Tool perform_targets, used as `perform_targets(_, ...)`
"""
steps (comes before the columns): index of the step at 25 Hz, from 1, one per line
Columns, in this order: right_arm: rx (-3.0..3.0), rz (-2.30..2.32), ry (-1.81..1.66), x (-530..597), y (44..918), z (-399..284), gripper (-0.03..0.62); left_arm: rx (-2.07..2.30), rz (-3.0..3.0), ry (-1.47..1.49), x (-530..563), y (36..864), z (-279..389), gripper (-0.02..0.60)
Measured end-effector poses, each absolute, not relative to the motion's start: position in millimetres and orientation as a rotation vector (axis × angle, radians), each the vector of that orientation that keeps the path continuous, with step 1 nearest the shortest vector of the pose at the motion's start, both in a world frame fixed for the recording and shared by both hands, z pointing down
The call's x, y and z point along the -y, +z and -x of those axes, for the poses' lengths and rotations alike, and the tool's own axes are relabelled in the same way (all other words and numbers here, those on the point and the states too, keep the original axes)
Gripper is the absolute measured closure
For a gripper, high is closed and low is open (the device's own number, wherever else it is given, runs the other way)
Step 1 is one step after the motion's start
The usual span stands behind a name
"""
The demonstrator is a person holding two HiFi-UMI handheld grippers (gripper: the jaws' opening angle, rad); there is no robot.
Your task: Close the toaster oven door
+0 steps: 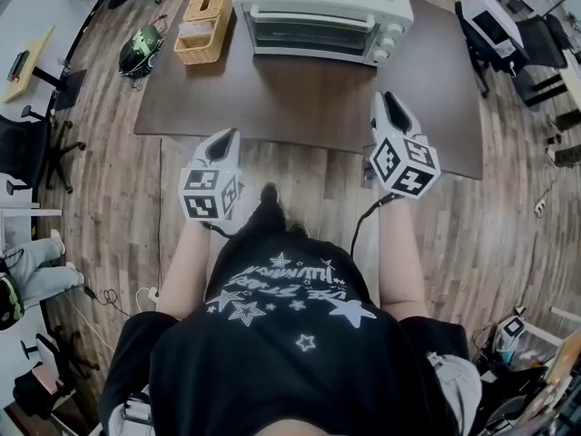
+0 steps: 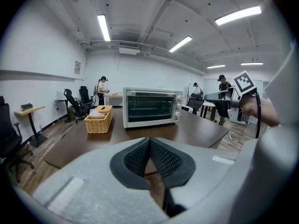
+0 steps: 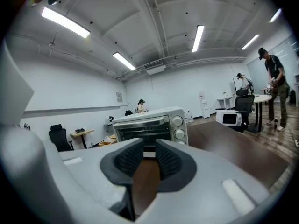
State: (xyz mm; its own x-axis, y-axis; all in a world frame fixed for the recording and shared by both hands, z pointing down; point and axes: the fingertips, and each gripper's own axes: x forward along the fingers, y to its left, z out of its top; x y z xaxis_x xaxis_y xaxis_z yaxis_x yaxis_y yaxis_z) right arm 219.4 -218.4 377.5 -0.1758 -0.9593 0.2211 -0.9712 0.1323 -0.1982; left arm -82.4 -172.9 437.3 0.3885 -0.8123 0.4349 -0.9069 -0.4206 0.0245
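Head view is showing left gripper (image 1: 222, 143), jaws together, and right gripper (image 1: 392, 107), jaws slightly apart, idling before the already shut toaster oven (image 1: 318, 7).

Black shirt (image 1: 272, 371), white stars; black cable (image 1: 360, 224)

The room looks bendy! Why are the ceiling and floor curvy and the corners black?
Left gripper view: the wide lens bows the ceiling lights and leaves black corners. Right gripper view: same bowing, yet the toaster oven stays sharp. Head view: the floor curves around the table.
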Motion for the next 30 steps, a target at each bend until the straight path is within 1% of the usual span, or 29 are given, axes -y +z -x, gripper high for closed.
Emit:
perform_targets(2,2.33,-1.967,0.459,199,388,-219,0.515,1.513,-2.367,0.535,150,444,82,0.572)
perform_targets(7,2.299,-1.955,0.53,164,415,-221,0.589,1.481,-2.341,0.576,113,461,79,0.572)
perform_targets(17,2.236,-1.948,0.595,108,438,-217,0.591,1.366,-2.397,0.583,74,472,64,0.572)
perform_targets(30,2.222,-1.877,0.607,-4,441,-140,0.591,1.337,-2.406,0.559,-25,467,127,0.572)
